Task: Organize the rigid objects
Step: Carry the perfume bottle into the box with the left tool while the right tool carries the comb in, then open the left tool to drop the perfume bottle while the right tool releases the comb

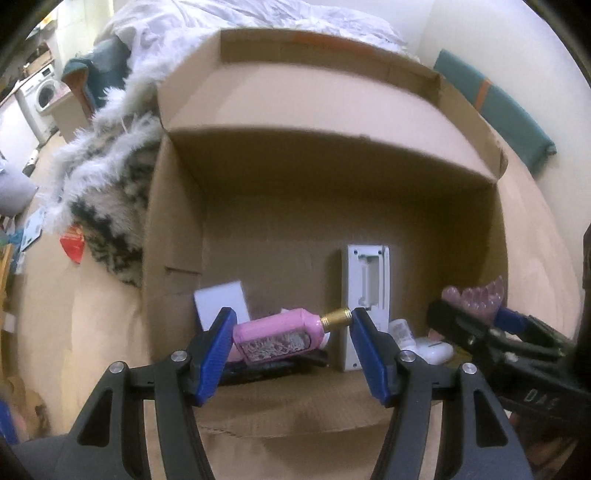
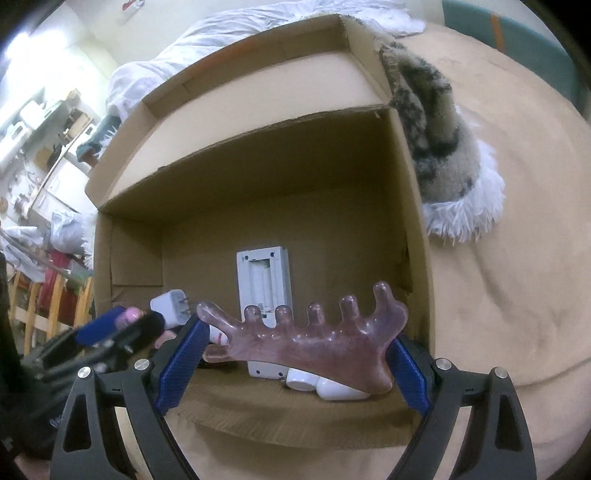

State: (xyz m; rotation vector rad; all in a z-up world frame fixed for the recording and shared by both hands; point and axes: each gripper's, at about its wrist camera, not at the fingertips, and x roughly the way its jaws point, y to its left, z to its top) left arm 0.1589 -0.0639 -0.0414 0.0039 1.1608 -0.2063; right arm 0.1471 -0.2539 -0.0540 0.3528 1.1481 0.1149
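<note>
My left gripper (image 1: 293, 325) is shut on a pink bottle (image 1: 280, 334) with a gold neck, held lengthwise between the blue pads above the open cardboard box (image 1: 332, 155). My right gripper (image 2: 295, 343) is shut on a translucent purple comb-shaped massager (image 2: 314, 343) with several knobbed prongs, also over the box. Inside the box lie a white remote (image 1: 365, 284) face down, a white plug adapter (image 2: 171, 306), a white block (image 1: 221, 302), a small white bottle (image 1: 400, 330) and a white earbud case (image 2: 332, 387). The right gripper with the massager (image 1: 476, 299) shows at the right of the left wrist view.
The box sits on a tan bed cover (image 2: 509, 258). A furry grey and white garment (image 1: 107, 195) lies against the box's side, white bedding (image 1: 258, 18) behind it. A teal cushion (image 1: 498, 107) lies at the far right. A washing machine (image 1: 40, 96) stands far left.
</note>
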